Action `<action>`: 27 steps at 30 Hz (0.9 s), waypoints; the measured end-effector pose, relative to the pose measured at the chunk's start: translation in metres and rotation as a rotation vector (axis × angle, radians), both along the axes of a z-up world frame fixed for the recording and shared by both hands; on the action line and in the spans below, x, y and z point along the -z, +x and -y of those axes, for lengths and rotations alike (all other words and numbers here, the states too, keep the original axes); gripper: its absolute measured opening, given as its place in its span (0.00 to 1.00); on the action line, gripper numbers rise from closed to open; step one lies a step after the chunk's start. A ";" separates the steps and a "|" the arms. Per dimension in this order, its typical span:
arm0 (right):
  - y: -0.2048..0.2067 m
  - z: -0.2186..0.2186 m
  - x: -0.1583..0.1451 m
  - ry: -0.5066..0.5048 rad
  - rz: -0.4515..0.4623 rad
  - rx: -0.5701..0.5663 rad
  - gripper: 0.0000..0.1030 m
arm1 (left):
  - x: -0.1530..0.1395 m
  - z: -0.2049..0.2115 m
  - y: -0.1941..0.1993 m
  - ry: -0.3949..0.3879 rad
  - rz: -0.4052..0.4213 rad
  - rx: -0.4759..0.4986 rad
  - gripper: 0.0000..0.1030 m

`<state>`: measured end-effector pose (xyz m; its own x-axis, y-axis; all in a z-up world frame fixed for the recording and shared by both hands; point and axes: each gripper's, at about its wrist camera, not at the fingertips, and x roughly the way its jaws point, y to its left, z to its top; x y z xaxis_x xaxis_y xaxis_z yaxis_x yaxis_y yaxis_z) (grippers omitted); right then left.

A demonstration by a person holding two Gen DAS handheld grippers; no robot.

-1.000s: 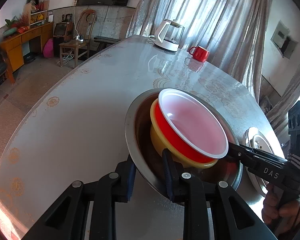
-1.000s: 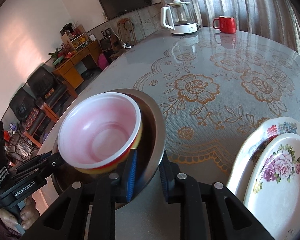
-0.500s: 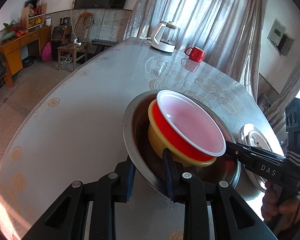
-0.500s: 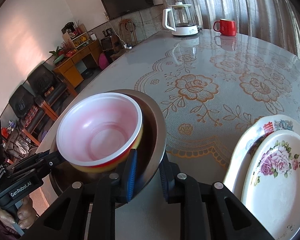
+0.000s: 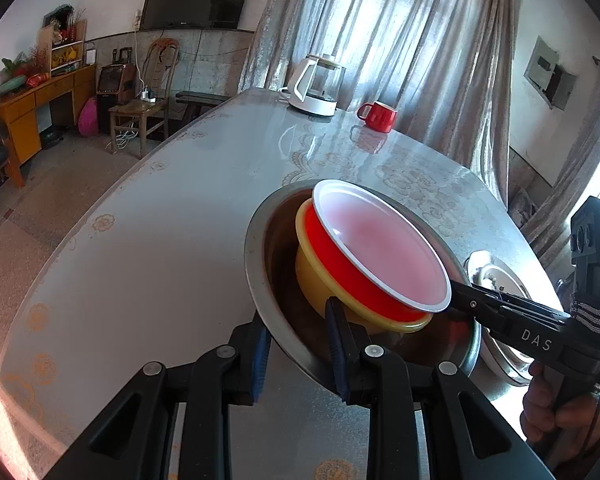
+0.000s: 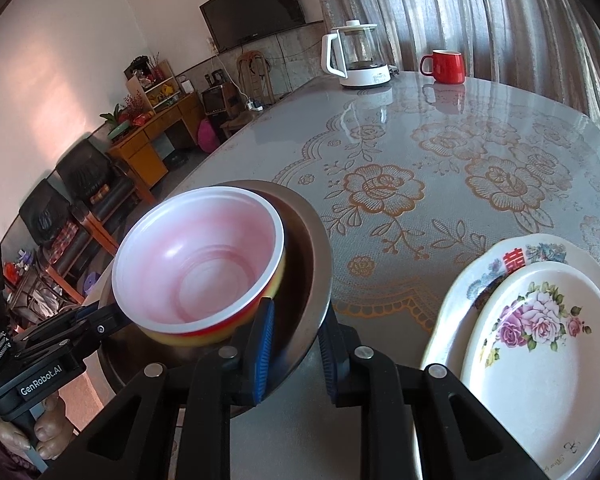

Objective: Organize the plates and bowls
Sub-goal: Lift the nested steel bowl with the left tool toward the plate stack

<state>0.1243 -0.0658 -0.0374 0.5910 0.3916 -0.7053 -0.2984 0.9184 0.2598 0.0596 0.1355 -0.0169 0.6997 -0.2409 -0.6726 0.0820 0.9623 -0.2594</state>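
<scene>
A large steel bowl (image 5: 268,280) (image 6: 316,264) holds a yellow bowl (image 5: 312,276) with a red, white-lined bowl (image 5: 380,252) (image 6: 204,256) nested in it. The stack tilts. My left gripper (image 5: 298,340) is shut on the steel bowl's near rim, one finger inside, one outside. My right gripper (image 6: 296,344) is shut on the opposite rim; it shows in the left wrist view (image 5: 512,320). The left gripper shows in the right wrist view (image 6: 80,328). Two stacked floral plates (image 6: 540,336) lie to the right on the table.
A glass kettle (image 5: 316,86) (image 6: 356,56) and a red mug (image 5: 378,117) (image 6: 444,66) stand at the table's far end. The round table (image 6: 440,168) has a floral cover. Its left edge drops to the floor by a chair (image 5: 140,112) and a wooden desk (image 5: 32,108).
Both grippers, still shut on the steel bowl's rim, have lifted the stack a little; the table looks lower in both views. The bowls keep their place.
</scene>
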 end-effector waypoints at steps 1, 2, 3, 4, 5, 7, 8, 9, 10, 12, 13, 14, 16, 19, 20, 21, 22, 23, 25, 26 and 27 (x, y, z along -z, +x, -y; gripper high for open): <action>-0.001 0.002 -0.002 0.003 0.004 0.003 0.20 | -0.002 0.002 0.000 0.000 0.004 0.004 0.26; -0.002 0.004 -0.004 0.006 0.008 0.008 0.20 | -0.003 0.003 -0.001 0.001 0.008 0.008 0.26; -0.004 0.006 -0.006 0.010 0.012 0.012 0.20 | -0.005 0.006 -0.001 0.001 0.012 0.012 0.26; -0.005 0.009 -0.008 0.014 0.017 0.017 0.20 | -0.007 0.008 -0.001 0.000 0.014 0.016 0.26; -0.007 0.012 -0.010 0.017 0.022 0.021 0.20 | -0.009 0.010 -0.001 0.000 0.019 0.023 0.26; -0.011 0.017 -0.015 0.021 0.035 0.031 0.20 | -0.013 0.016 0.000 0.001 0.026 0.036 0.27; -0.013 0.020 -0.018 0.024 0.042 0.036 0.20 | -0.015 0.019 0.001 0.001 0.028 0.045 0.27; -0.015 0.024 -0.021 0.027 0.048 0.042 0.20 | -0.017 0.022 0.001 -0.001 0.029 0.052 0.27; -0.017 0.027 -0.023 0.029 0.055 0.048 0.20 | -0.019 0.025 0.002 -0.003 0.032 0.061 0.27; -0.021 0.036 -0.028 0.031 0.067 0.067 0.20 | -0.023 0.033 0.003 0.002 0.040 0.082 0.27; -0.023 0.040 -0.029 0.034 0.071 0.075 0.20 | -0.024 0.037 0.003 0.004 0.046 0.093 0.27; -0.025 0.044 -0.031 0.035 0.076 0.086 0.20 | -0.026 0.042 0.004 0.007 0.050 0.106 0.27; -0.029 0.053 -0.034 0.038 0.083 0.108 0.20 | -0.029 0.051 0.006 0.011 0.053 0.127 0.27; -0.035 0.066 -0.036 0.043 0.088 0.140 0.20 | -0.033 0.066 0.007 0.016 0.058 0.162 0.27; -0.037 0.071 -0.037 0.044 0.089 0.150 0.20 | -0.034 0.072 0.008 0.018 0.059 0.175 0.27; -0.039 0.075 -0.038 0.045 0.090 0.161 0.20 | -0.036 0.077 0.009 0.020 0.061 0.187 0.27; -0.042 0.080 -0.039 0.046 0.093 0.173 0.20 | -0.037 0.081 0.009 0.022 0.062 0.198 0.27; -0.045 0.086 -0.040 0.046 0.095 0.184 0.20 | -0.038 0.087 0.009 0.024 0.064 0.212 0.27; -0.050 0.097 -0.042 0.047 0.101 0.209 0.20 | -0.039 0.098 0.010 0.026 0.064 0.237 0.28; -0.052 0.102 -0.043 0.047 0.103 0.221 0.20 | -0.040 0.103 0.011 0.026 0.062 0.248 0.28; -0.054 0.107 -0.043 0.046 0.105 0.235 0.20 | -0.040 0.108 0.012 0.026 0.061 0.258 0.28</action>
